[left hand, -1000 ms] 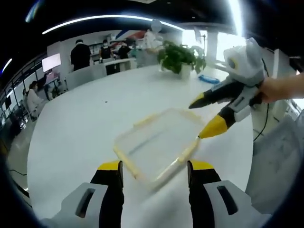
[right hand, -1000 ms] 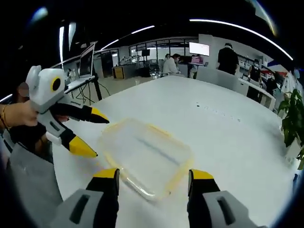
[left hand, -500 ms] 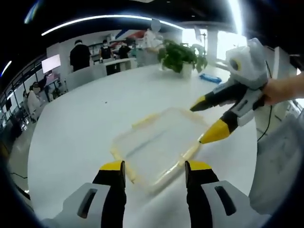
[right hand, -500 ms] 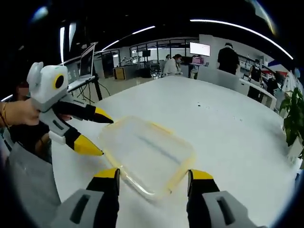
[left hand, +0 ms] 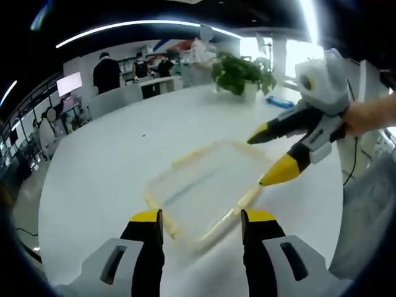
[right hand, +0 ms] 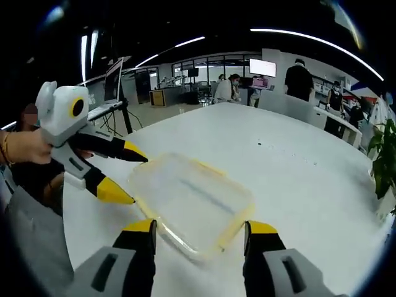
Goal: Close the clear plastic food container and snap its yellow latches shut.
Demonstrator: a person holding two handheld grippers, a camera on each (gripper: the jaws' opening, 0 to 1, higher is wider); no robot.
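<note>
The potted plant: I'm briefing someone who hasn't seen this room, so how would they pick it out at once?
Start from the big round white table. The clear food container with yellow edges lies on its near part; look past it to the far edge. There stands the potted plant, leafy and green in a pale pot, the one tall green thing on the table.

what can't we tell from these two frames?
- Latches: the container is blurred in both views, so whether its yellow latches are snapped is unclear.
- Contact: whether the right gripper fingers touch the container rim.
- Near rim: hidden between the left gripper fingers in the left gripper view.
- Plant: cut off by the edge in the right gripper view.
</note>
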